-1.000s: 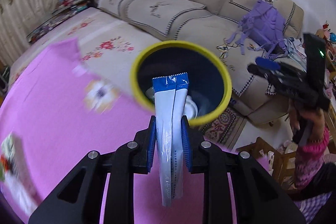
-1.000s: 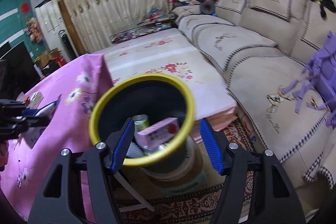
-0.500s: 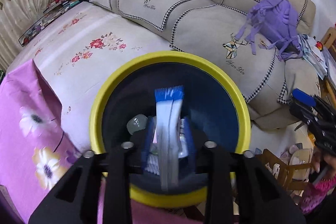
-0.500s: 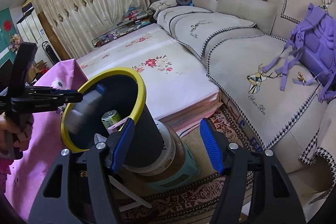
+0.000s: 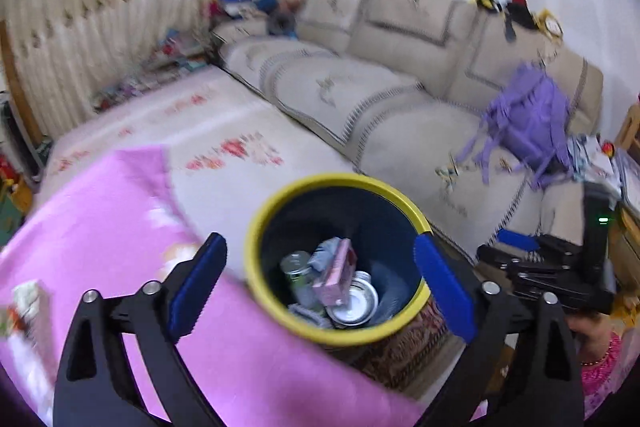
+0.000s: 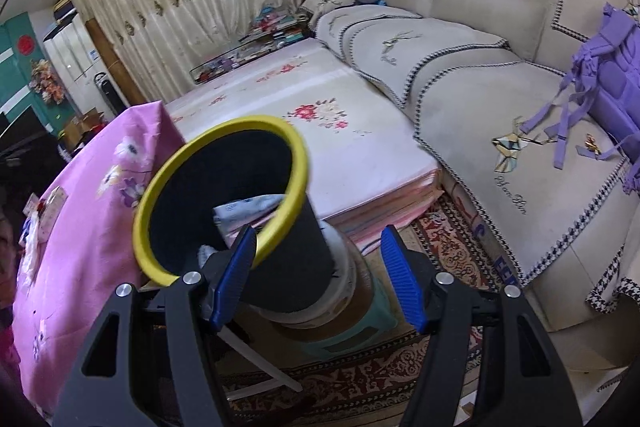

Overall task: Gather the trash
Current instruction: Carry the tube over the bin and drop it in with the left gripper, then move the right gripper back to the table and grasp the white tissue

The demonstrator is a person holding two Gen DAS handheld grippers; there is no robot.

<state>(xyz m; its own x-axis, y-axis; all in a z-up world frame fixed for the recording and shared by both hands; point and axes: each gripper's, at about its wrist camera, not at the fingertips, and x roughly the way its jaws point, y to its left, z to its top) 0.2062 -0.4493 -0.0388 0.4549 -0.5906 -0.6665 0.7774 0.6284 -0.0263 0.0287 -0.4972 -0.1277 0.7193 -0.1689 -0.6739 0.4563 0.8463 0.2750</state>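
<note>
Left gripper (image 5: 320,287) has its blue-padded fingers spread wide with nothing between them, hanging right over the mouth of the black round trash bin with the yellow rim (image 5: 256,291). Looking down into it from the left wrist view you can see a pink carton (image 5: 338,277), a green-labelled can (image 5: 298,273), a crumpled blue-and-white wrapper (image 5: 326,253) and a shiny round metal lid (image 5: 354,303), all sitting at the bottom. It's blurry, so I can't make out much more than that.

Right gripper (image 6: 320,279) is also open, about halfway, and not holding anything. It sits lower and off to the bin's side, so from the right wrist view the bin looks tilted, with the wrapper (image 6: 244,213) poking up inside near the rim. The bin stands on a white bucket-like base (image 6: 344,275), which is on top of a teal plastic stool (image 6: 360,331), over a patterned red rug (image 6: 452,239).

A pink floral tablecloth (image 5: 104,211) is just beside the bin, with a small printed box (image 5: 28,307) on it. Behind is a beige sectional sofa (image 6: 460,67) with a purple backpack (image 5: 532,123) on it.
</note>
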